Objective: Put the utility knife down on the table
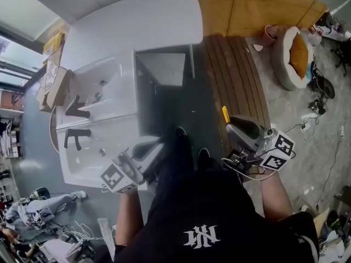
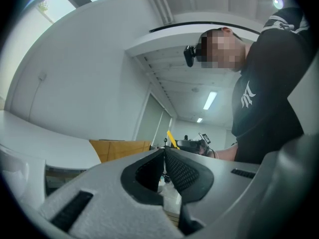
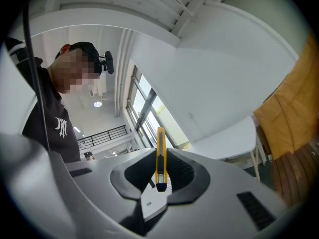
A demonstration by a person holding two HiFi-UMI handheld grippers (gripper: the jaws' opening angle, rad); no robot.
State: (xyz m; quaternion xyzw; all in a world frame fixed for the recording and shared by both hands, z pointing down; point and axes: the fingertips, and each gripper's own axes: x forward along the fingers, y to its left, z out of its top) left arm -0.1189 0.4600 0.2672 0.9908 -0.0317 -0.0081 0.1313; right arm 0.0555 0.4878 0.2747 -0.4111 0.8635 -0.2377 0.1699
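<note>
- Far left in the head view: cardboard boxes (image 1: 52,78) stacked just beside a white table (image 1: 93,133) that carries a few dark things too small to name.
- Low and left of centre: left tongs (image 1: 153,146), near that table's edge, with the marker cube (image 1: 118,177) nearest the camera.
- In the left gripper view: left tongs (image 2: 164,154) with both jaws pressed together at the tips and nothing between the ribbed pads.
- Top centre: a larger white table (image 1: 142,23), well ahead of both tongs.
- Centre, low down: black shirt and trousers, black shoes (image 1: 181,133) on the grey floor.
- Right of centre: right tongs (image 1: 230,123), clamped on the utility knife (image 1: 225,114), whose yellow end pokes out past the jaw tips.
- In the right gripper view: utility knife (image 3: 160,166) standing upright between the pads, yellow with a black slider, gripped from both sides by the right tongs (image 3: 160,151).
- Knife up in the air, touching neither table, over the brown wooden slats (image 1: 233,75).
- Far right: a round pet bed (image 1: 293,56) with an orange cushion, and cables scattered on the floor.
</note>
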